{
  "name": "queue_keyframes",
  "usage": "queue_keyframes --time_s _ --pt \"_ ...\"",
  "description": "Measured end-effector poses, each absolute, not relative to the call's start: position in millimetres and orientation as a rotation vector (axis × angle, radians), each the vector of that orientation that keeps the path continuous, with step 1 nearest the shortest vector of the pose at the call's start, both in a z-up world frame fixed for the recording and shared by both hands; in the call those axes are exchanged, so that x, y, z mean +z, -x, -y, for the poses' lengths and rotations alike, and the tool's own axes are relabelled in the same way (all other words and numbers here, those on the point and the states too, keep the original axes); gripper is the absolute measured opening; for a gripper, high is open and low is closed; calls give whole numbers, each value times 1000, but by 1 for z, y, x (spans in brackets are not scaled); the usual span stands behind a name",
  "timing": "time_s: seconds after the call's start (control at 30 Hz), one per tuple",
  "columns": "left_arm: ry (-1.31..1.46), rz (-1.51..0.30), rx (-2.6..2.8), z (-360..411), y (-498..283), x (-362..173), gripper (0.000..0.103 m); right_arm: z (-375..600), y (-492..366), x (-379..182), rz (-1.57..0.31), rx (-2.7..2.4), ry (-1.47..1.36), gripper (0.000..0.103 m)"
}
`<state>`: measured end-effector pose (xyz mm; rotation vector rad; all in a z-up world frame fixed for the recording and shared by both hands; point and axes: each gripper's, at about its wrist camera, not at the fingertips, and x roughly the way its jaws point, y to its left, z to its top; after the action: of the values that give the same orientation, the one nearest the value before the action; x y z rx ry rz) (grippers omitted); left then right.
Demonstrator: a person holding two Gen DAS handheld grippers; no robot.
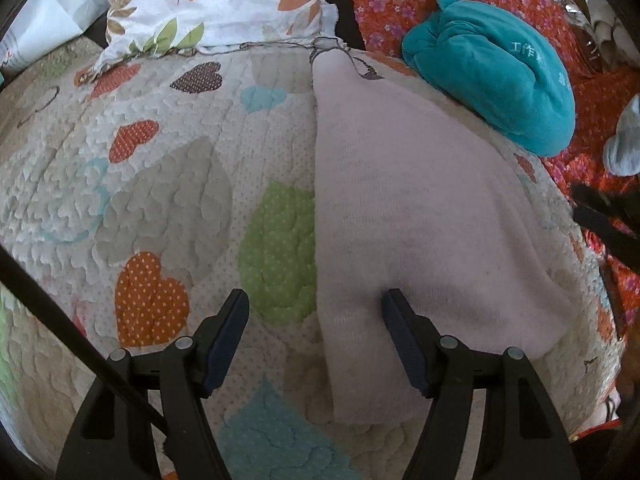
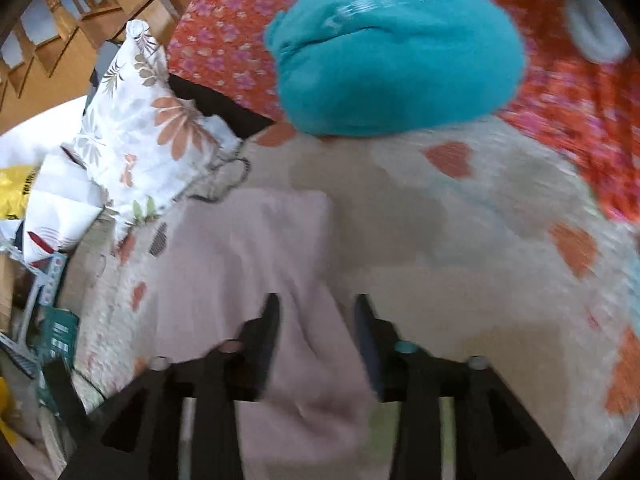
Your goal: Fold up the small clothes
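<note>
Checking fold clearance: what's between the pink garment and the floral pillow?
Left wrist view: only bare heart-print quilt between pink garment and floral pillow, plus a loose dark thread.

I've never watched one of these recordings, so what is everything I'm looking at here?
Pink garment: one, pale pink, lying flat on the quilt.
Teal garment: one, teal with pale lettering, bundled at the quilt's far edge, partly on the red cloth.
Quilt: one, cream with coloured hearts, under the pink garment.
Red cloth: one, orange-red with pink flowers, beyond the quilt.
Pillow: one, white with orange and green leaves, far left.
Grey item: one, grey, right edge on the red cloth; too cut off to identify.
Wooden railing: brown, background of the right view.
Left gripper: black fingers wide apart, holding nothing.
Right gripper: black fingers apart over the pink garment; blurred.
</note>
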<state>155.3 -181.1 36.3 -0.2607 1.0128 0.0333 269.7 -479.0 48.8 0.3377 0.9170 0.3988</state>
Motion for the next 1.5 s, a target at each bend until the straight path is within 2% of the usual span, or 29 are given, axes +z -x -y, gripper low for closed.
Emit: queue_keyframes --time_s 0.17,0.2,0.23,0.4,0.57,0.73,0.8,0.97,1.13,1.2,1.4,1.5 --pt "240 -1006 24 185 -154 37 69 440 -333 14 -1031 431 -344 51" --pt "233 -1004 22 186 -154 37 69 432 -343 5 -1068 447 -330 27" --pt "226 -1005 18 188 -154 37 69 424 -350 -2 -1085 457 -310 13" --pt "209 -1022 7 193 -157 34 72 403 -370 15 -975 404 -189 8" --pt "251 -1053 -2 188 -162 32 75 401 -385 0 -986 301 -94 9" --pt "285 -1051 -15 185 -160 34 75 411 -375 28 -884 241 -74 12" --pt "303 -1031 -38 184 -157 43 75 421 -364 43 -828 223 -100 22" --pt "299 -883 -71 180 -147 83 75 430 -329 70 -746 278 -204 23" --pt "306 -767 44 146 -152 110 75 396 -313 73 -846 560 -304 23" --pt "330 -742 113 125 -153 112 75 377 -310 69 -905 690 -341 33" --pt "503 -784 203 70 -162 102 75 275 -324 16 -1172 960 -238 35" --pt "554 -817 212 60 -166 92 75 250 -355 5 -1199 999 -316 35"
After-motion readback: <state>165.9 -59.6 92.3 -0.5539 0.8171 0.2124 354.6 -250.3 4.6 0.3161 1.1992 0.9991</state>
